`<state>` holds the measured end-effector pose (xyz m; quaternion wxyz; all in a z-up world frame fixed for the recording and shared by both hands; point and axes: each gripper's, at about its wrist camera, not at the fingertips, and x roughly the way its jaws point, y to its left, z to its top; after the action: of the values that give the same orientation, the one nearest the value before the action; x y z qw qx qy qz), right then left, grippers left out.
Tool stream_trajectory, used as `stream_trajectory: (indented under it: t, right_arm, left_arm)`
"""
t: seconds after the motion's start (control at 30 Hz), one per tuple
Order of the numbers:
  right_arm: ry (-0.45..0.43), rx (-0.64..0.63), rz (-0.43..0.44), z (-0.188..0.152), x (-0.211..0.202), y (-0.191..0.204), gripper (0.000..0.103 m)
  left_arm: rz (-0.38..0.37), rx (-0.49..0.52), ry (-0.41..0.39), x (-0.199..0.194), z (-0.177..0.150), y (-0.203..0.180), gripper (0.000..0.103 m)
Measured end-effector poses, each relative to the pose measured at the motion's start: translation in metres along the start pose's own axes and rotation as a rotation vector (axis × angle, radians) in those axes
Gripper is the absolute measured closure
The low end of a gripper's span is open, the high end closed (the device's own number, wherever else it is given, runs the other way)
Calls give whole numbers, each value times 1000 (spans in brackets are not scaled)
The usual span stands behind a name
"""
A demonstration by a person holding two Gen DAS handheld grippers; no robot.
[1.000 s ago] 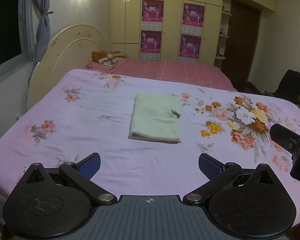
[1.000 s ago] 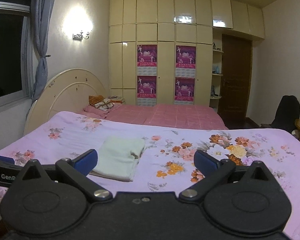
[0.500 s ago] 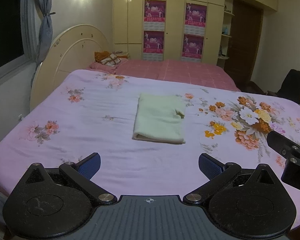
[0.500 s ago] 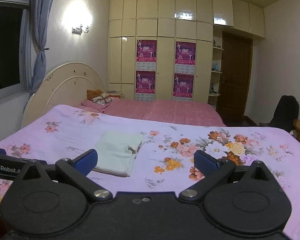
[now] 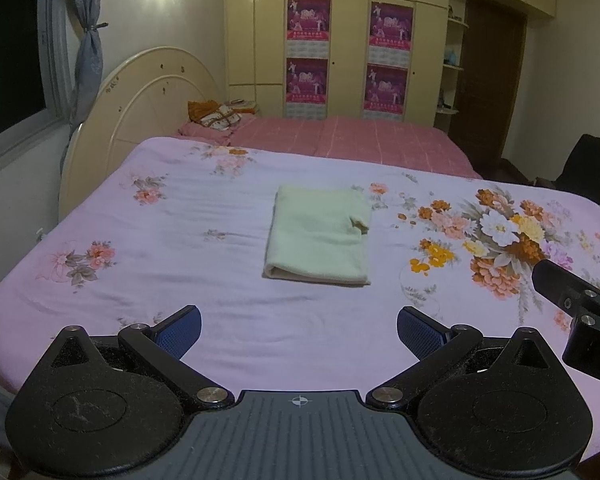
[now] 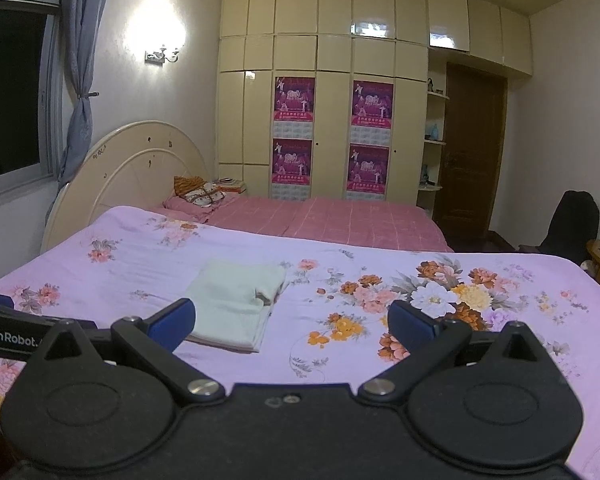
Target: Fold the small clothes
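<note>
A pale green garment [image 5: 320, 236] lies folded into a neat rectangle in the middle of the bed, on the lilac floral sheet [image 5: 180, 240]. It also shows in the right wrist view [image 6: 236, 304], left of centre. My left gripper [image 5: 299, 330] is open and empty, held back over the near edge of the bed, well short of the garment. My right gripper [image 6: 291, 320] is open and empty, also back from the garment. Part of the right gripper's body [image 5: 580, 312] shows at the right edge of the left wrist view.
A second bed with a pink checked cover [image 6: 320, 220] stands behind, with pillows [image 6: 200, 194] at a cream headboard [image 6: 132, 176]. Cream wardrobes [image 6: 332, 120] fill the far wall. A dark door [image 6: 474, 152] and a black chair [image 6: 572, 220] are at the right.
Both grippers have drawn back and risen a little from the bed, so the folded garment looks farther off. The garment has not moved. Both grippers stay open.
</note>
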<state>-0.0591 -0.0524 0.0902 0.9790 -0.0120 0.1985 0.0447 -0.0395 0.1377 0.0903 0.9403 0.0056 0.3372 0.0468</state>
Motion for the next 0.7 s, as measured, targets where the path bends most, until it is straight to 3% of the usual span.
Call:
stream_trajectory:
  t: [0.7]
  right_arm:
    - [14, 6, 9, -1, 6, -3, 1]
  left_arm:
    - [4, -7, 14, 12, 1, -6, 0]
